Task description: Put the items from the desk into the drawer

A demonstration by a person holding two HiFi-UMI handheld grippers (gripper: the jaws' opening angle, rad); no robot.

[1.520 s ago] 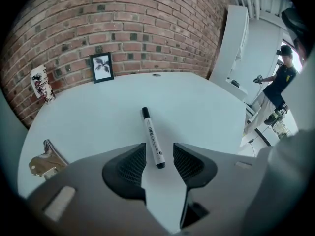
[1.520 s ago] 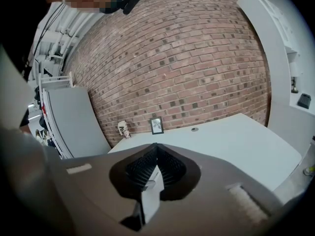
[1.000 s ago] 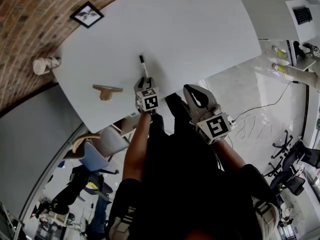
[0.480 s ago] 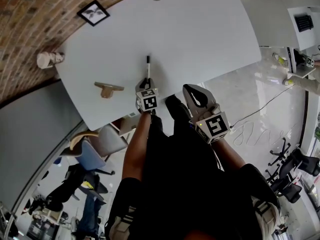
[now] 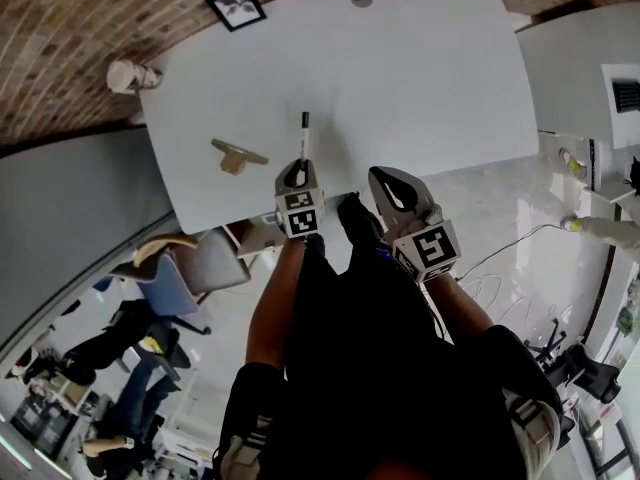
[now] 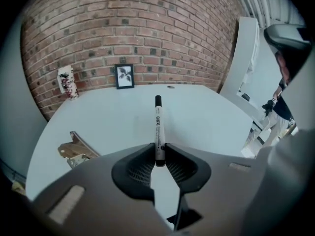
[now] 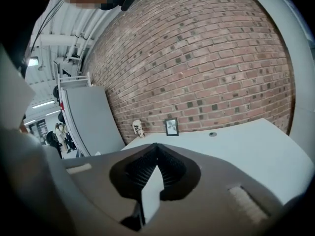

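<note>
Marker [image 6: 157,124] sits pinched between the narrowly parted left tongs [image 6: 158,150].

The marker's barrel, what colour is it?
White, with a black cap; the left gripper view shows the marker best.

there are one desk [image 5: 420,78], one marker [image 5: 304,133], one wooden piece [image 5: 237,155], one framed picture [image 5: 238,6], one patterned cup [image 5: 128,75] and two grippers, the left gripper [image 5: 299,165] and the right gripper [image 5: 387,176].
</note>
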